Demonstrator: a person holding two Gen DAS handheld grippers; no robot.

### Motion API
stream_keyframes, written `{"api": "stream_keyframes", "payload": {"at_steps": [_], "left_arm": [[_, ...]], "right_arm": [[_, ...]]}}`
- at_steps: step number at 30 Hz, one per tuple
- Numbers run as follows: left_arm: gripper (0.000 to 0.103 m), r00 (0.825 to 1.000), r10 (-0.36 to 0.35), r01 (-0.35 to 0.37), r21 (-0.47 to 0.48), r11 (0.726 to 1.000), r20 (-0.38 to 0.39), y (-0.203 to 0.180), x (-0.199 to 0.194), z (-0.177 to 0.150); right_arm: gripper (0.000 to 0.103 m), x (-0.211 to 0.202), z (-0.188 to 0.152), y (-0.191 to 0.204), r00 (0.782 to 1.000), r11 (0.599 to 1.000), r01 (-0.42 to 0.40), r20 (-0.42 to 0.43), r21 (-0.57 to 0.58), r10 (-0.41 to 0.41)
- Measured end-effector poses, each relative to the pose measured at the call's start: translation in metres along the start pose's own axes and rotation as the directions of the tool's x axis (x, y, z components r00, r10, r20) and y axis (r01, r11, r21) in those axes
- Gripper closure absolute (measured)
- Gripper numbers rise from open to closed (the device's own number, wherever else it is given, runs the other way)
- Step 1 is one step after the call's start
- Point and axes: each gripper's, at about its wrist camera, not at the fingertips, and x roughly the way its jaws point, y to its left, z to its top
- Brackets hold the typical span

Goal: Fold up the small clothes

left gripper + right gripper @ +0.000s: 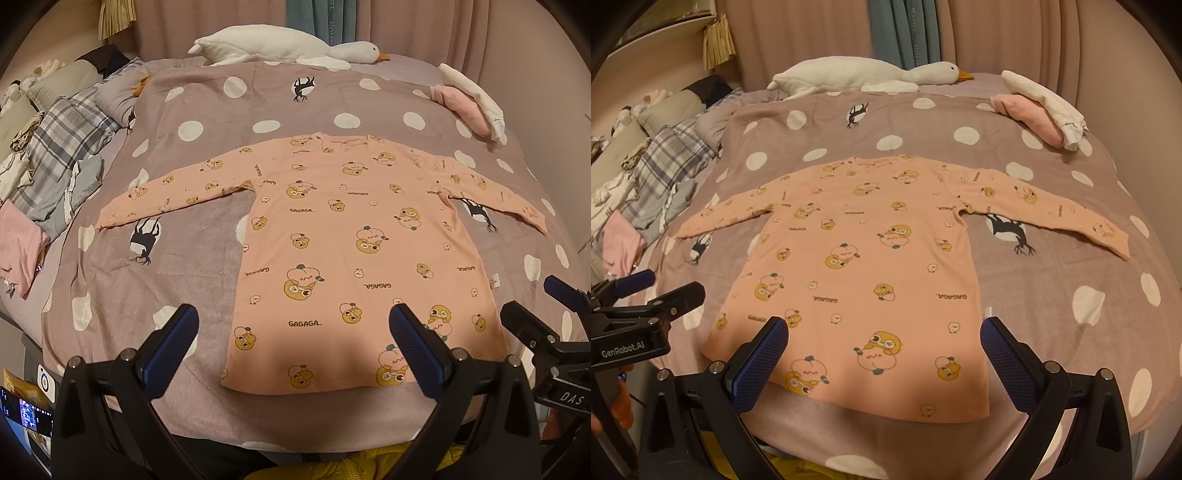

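A small peach long-sleeved shirt [354, 251] with cartoon prints lies flat on the dotted mauve blanket [207, 107], both sleeves spread out, neck at the far side. It also shows in the right wrist view [864, 273]. My left gripper [293, 325] is open and empty, held above the hem's left part. My right gripper [884, 336] is open and empty, held above the hem's right part. The right gripper shows at the right edge of the left wrist view [543, 299]; the left gripper shows at the left edge of the right wrist view [661, 288].
A white plush goose [280, 48] lies at the far edge of the bed. Folded pink and white clothes [469, 103] sit at the far right. A plaid pile of laundry [62, 147] and a pink garment [18, 243] lie to the left. Curtains hang behind.
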Motion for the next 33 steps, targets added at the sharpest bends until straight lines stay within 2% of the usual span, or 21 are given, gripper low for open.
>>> {"api": "stream_keyframes", "payload": {"at_steps": [33], "left_arm": [[0.0,1.0,-0.001,0.001,0.008,1.0,-0.008,-0.0008,0.002,-0.005]], "right_arm": [[0.0,0.0013,-0.0032,-0.005,1.0,1.0,-0.005,-0.002,0.011,0.005]]}}
